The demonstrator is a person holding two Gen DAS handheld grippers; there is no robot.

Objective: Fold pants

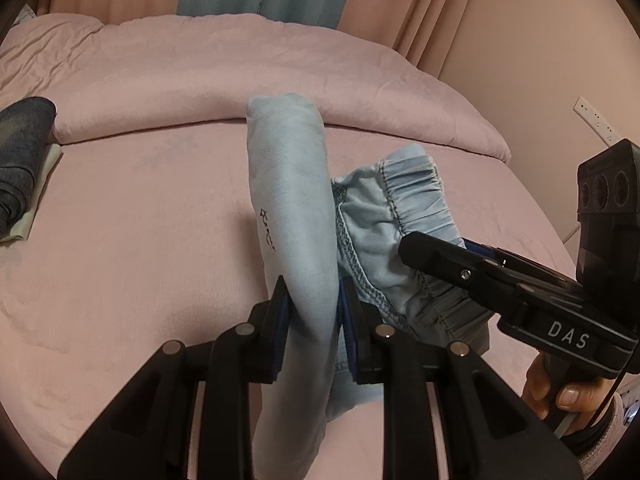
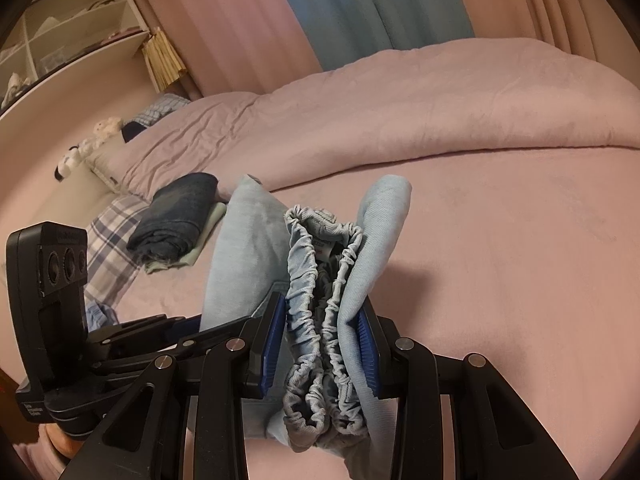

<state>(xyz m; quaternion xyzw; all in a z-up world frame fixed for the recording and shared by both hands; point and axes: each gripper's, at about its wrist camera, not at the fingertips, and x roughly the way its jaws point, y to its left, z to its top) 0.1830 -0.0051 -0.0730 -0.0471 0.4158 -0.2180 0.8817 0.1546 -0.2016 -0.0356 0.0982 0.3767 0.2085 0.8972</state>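
You're mid-fold, both claws clenched on the light-blue cotton pants (image 1: 292, 208) held bunched above the pink bed sheet (image 1: 140, 240): left gripper (image 1: 313, 334) pinches a folded leg, right gripper (image 2: 322, 346) the elastic waistband (image 2: 320, 320); next, probably lower and lay it flat.

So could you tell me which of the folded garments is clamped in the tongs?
The light blue elastic-waist pants; both tongs grip them, whereas the dark navy folded garment lies untouched on the pink bed.
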